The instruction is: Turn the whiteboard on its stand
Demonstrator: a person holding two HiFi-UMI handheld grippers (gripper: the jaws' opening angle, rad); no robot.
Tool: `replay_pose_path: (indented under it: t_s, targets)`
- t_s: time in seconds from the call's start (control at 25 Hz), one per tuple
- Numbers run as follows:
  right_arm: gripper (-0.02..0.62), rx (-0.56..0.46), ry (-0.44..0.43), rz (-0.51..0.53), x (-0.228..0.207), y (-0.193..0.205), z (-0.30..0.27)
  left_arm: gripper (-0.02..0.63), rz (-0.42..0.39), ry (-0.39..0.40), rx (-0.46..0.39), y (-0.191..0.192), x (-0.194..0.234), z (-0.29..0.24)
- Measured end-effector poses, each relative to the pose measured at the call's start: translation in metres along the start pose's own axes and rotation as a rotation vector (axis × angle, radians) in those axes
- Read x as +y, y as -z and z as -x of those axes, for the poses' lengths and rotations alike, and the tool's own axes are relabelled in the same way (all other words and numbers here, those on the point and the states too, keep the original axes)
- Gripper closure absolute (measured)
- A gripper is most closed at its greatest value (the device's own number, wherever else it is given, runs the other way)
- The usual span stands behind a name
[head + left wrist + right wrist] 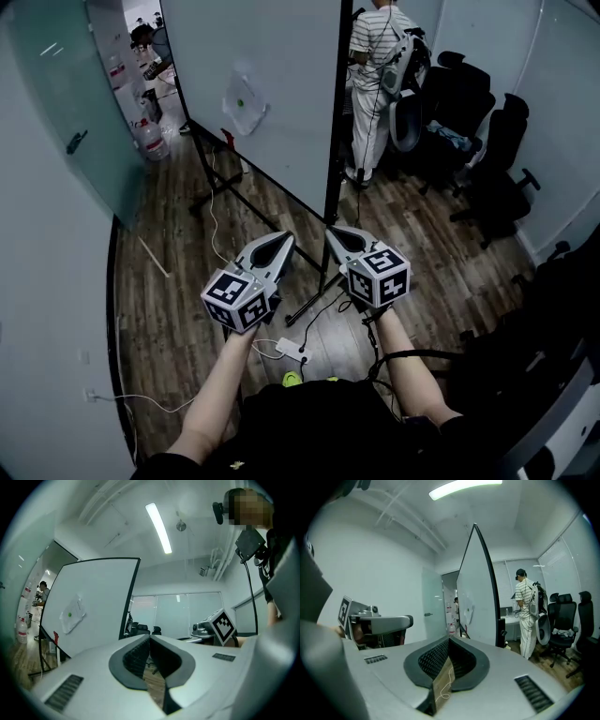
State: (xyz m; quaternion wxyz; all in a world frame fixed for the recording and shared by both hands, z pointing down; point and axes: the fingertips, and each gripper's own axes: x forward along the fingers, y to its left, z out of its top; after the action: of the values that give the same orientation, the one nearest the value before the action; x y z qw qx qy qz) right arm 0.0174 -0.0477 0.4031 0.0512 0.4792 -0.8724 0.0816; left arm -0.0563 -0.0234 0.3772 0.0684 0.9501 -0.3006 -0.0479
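Whiteboard (272,94): upright on its stand (217,187) on the floor, ahead of both grippers, untouched.
Long axis: from the near upright edge away to the far left.
Left gripper (281,242): clenched, empty.
Right gripper (339,234): clenched, empty, nearer that near edge.
Likely next: reach forward to that edge.

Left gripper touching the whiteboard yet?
Apart. In the left gripper view the whole whiteboard stands well beyond the left gripper, whose closed jaws hold nothing.
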Motion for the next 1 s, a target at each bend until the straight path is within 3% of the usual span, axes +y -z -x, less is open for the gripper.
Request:
replay_pose_path:
  t_s: [0.32,0.64,1.0]
  targets:
    - [0.597,-0.062,-0.107,0.005,0.003,-0.013,0.042,0.597,0.006,-0.008,-0.004,0.012,-0.042,-0.017]
    - [0.598,-0.093,-0.137,0.046,0.001,-0.021,0.060,0.597,0.006,-0.049,-0.016,0.015,-0.059,-0.022]
    - [0.598,-0.093,-0.155,0.054,0.001,-0.018,0.071,0.597,0.006,-0.043,-0.012,0.019,-0.073,-0.033]
